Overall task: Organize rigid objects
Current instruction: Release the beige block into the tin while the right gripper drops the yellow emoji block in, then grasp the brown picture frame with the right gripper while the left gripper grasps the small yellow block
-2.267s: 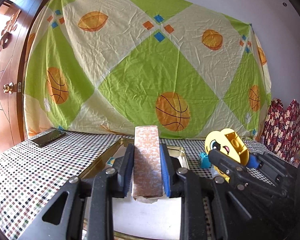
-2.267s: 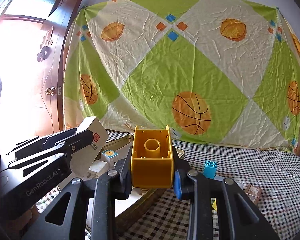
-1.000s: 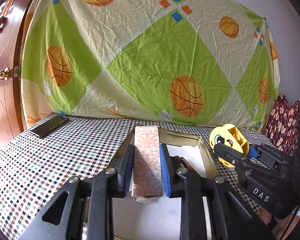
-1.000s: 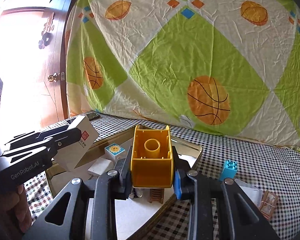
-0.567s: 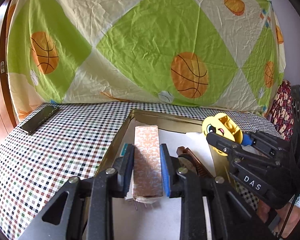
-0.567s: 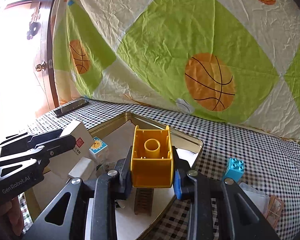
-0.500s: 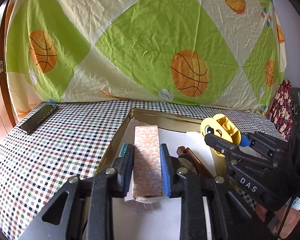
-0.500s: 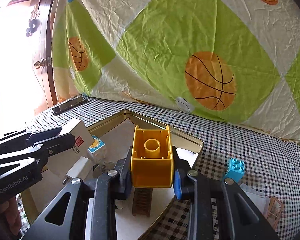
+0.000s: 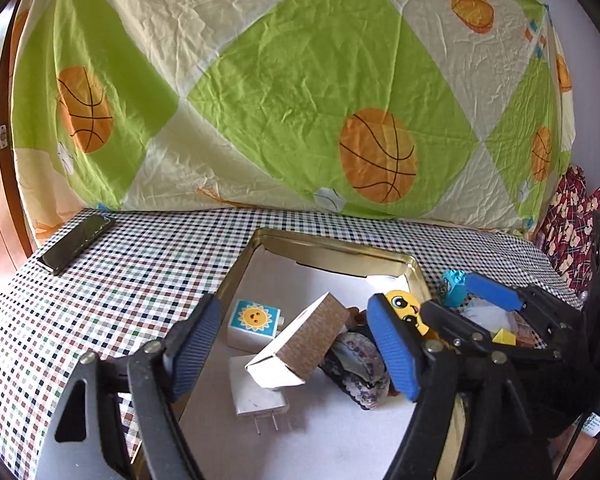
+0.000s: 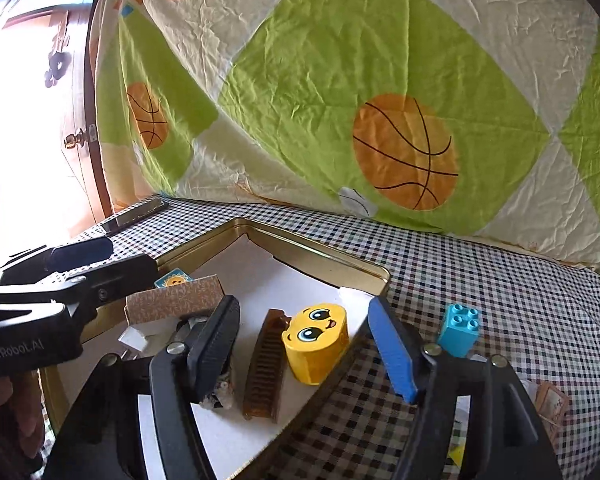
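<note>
- Left tool (image 9: 296, 344): spread wide, holding nothing, over the gold tray (image 9: 340, 246).
- Right tool (image 10: 306, 340): likewise wide.
- Patterned box (image 9: 300, 344): tilted on a white plug (image 9: 256, 394); may topple.
- Yellow face block (image 10: 316, 340): near the tray edge; a nudge could tip it out.

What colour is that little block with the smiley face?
Yellow block, with big blue eyes; clearest in the right wrist view.

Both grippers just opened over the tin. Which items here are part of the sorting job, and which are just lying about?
Job items:
gold tin tray
patterned brown box
yellow face block
brown comb
sun block
white charger plug
blue toy brick

Lying about:
phone
basketball sheet
checkered tablecloth
</note>
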A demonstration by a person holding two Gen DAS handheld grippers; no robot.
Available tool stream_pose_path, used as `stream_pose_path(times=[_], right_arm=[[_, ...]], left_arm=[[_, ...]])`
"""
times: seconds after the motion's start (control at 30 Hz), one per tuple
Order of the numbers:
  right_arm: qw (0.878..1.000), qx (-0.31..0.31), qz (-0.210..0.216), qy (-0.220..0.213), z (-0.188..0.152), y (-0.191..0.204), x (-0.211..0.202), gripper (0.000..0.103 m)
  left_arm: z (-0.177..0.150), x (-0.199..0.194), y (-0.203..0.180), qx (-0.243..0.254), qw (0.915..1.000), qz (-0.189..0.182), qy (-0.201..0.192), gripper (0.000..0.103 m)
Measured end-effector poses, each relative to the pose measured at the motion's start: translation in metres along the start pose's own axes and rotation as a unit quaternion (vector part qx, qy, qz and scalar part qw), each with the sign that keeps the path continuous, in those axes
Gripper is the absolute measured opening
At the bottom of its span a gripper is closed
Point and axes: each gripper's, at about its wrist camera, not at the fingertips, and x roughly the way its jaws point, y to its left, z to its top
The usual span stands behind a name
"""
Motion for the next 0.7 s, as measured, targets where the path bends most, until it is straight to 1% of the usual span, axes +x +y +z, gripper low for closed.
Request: stream_pose_path(times=[0.03,0.07,0.1,0.23,0.37,0.43,0.57,0.6,0.7], right_arm=[[1.000,0.001,-0.006,-0.003,-0.004,-0.006,-0.007,0.069],[1.000,0.004,-0.012,-0.006,-0.008,-0.014,-0.014,0.069],[1.000,0.009,-0.019,-0.008,-0.012,-0.024,-0.021,0.069],[0.997,0.055,-0.060,0.002,-0.026,-0.075,-0.045,0.070],[0.987,0.113,-0.114,0.022,-0.037,-0.133,-0.058,0.070],[0.982,0.134,-0.129,0.042,-0.042,-0.155,-0.057,0.070],[0.974,0.169,-0.131,0.079,-0.055,-0.185,-0.048,0.070],[0.977,0.158,-0.112,0.084,-0.057,-0.187,-0.043,0.070],[0.975,0.162,-0.104,0.109,-0.060,-0.190,-0.033,0.070]], left_arm=[[-0.002,-0.004,-0.003,0.001,1.0000,0.000,-0.007,0.084],[-0.004,-0.008,-0.006,-0.001,0.9999,-0.001,-0.013,0.091],[-0.006,-0.012,-0.010,-0.003,0.9998,-0.004,-0.019,0.096],[-0.010,-0.020,-0.040,0.007,0.9992,-0.027,-0.030,0.098],[-0.013,-0.023,-0.080,0.032,0.9973,-0.056,-0.034,0.102],[-0.016,-0.022,-0.100,0.048,0.9962,-0.066,-0.032,0.102],[-0.023,-0.011,-0.134,0.069,0.9942,-0.080,-0.018,0.102],[-0.025,-0.007,-0.141,0.073,0.9938,-0.082,-0.015,0.102],[-0.029,0.005,-0.161,0.088,0.9928,-0.081,-0.003,0.102]])
